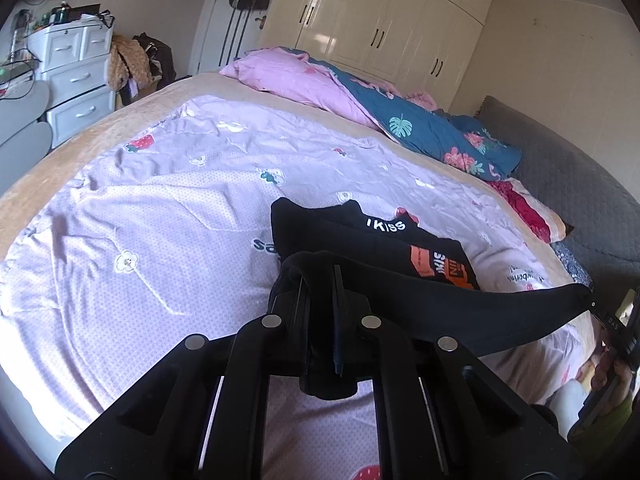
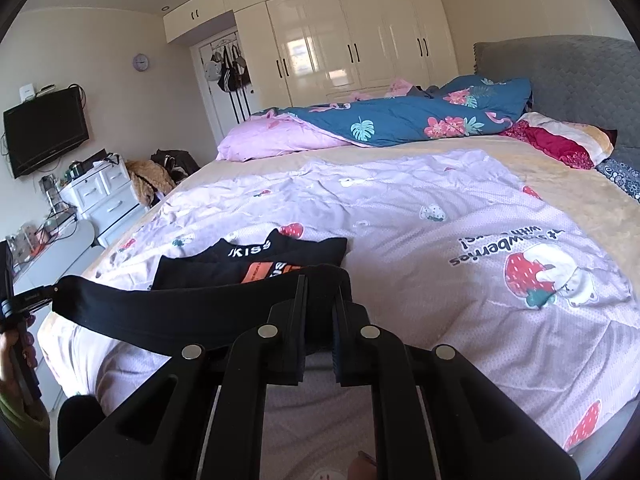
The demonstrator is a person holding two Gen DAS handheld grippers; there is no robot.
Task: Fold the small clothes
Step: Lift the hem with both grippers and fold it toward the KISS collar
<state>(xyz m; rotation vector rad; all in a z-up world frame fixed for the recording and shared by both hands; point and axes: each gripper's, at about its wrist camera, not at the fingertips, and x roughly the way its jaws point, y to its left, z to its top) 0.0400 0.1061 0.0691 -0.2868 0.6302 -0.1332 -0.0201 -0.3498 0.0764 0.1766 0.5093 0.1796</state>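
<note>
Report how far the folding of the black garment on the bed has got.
Done: part of the black garment, with its orange patch, already lies flat on the lilac quilt. In hand: the left gripper and right gripper are each shut on an end of its near edge, which is stretched between them above the bed. Left: lay that raised edge over the flat part and release. No other small clothes are visible.
</note>
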